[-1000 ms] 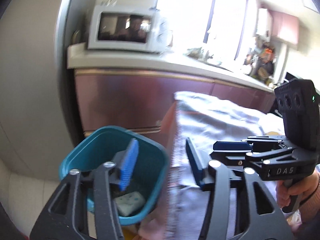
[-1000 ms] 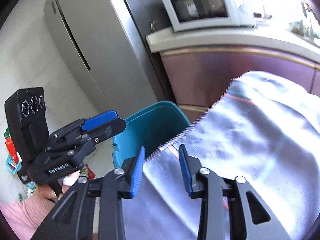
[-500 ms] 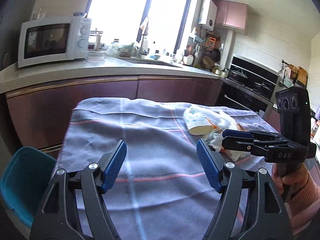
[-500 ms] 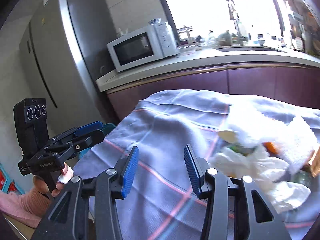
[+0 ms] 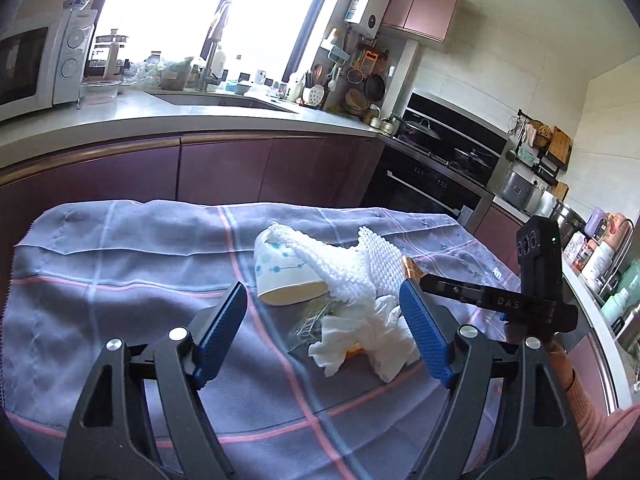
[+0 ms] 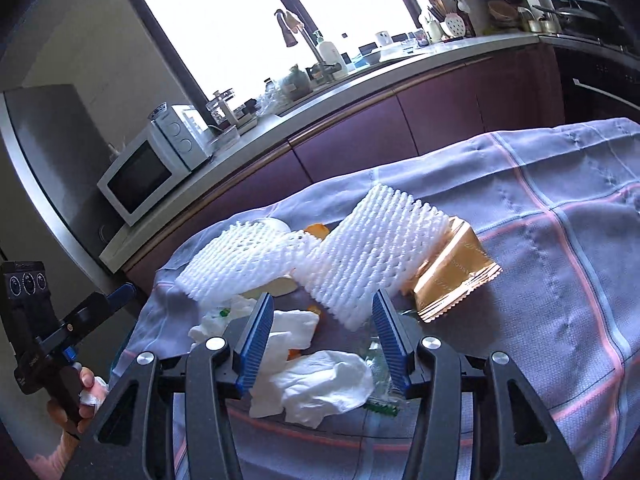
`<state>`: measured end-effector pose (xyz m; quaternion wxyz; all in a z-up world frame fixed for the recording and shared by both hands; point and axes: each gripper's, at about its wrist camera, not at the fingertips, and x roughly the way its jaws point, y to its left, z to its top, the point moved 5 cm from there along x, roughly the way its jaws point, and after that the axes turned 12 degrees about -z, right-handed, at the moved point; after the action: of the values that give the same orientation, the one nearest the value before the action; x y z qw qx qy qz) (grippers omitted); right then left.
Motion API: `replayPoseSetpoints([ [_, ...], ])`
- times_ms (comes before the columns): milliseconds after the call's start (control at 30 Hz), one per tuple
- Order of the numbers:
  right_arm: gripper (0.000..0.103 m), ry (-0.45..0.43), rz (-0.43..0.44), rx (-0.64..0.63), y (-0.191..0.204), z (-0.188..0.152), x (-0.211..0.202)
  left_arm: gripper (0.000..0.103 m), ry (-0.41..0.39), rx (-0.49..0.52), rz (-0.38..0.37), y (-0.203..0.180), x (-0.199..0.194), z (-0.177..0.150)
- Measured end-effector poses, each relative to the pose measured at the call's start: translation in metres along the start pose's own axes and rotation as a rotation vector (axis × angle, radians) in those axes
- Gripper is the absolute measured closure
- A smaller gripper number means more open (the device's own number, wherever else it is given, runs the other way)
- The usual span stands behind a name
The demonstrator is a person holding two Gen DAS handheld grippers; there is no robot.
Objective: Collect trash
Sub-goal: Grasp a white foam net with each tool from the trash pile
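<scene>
Both grippers point down at the trash pile on the table, and I hold one in each hand. My left gripper [image 5: 322, 322] has its jaws spreading wide with nothing pressed between the blue pads; the crumpled white tissue [image 5: 360, 340] lies in the gap below them, untouched. My right gripper [image 6: 322, 338] is also opening, about half spread, and its pads grip nothing either, though another wad of tissue [image 6: 320, 384] sits just under and between them.

From the left wrist view, the pile sits at the centre of the purple checked tablecloth [image 5: 120, 280]. A paper cup [image 5: 286, 276] lies on its side at about eleven o'clock from the tissue, with white foam fruit netting [image 5: 352, 264] draped over it at twelve o'clock. My right gripper's body shows at three o'clock, beside the pile.

From the right wrist view, two pieces of foam netting [image 6: 372, 248] lie at twelve o'clock, touching each other. A gold foil wrapper [image 6: 452, 276] rests at one o'clock, tucked against the netting. An orange scrap [image 6: 316, 232] peeks out between the netting pieces. My left gripper's body shows at nine o'clock, well off the cloth.
</scene>
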<state>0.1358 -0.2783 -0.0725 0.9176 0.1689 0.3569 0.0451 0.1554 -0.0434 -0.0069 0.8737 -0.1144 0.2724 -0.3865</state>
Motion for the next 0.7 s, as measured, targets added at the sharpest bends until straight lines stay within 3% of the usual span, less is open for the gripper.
replayPoseSetpoints([
  [333, 0.045, 0.046, -0.040, 0.074, -0.013, 0.006, 0.034, 0.023, 0.064, -0.082, -0.036, 0.019, 0.051, 0.009],
  [467, 0.045, 0.054, -0.036, 0.094, -0.015, 0.007, 0.041, 0.033, 0.091, -0.091, -0.050, 0.021, 0.066, 0.011],
  [533, 0.049, 0.055, -0.030, 0.103, -0.017, 0.006, 0.042, 0.039, 0.107, -0.101, -0.058, 0.021, 0.071, 0.009],
  [600, 0.066, 0.059, -0.022, 0.112, -0.019, 0.006, 0.043, 0.050, 0.117, -0.113, -0.068, 0.023, 0.077, 0.008],
  [700, 0.079, 0.055, -0.013, 0.112, -0.021, 0.005, 0.041, 0.067, 0.135, -0.126, -0.084, 0.025, 0.083, 0.002],
])
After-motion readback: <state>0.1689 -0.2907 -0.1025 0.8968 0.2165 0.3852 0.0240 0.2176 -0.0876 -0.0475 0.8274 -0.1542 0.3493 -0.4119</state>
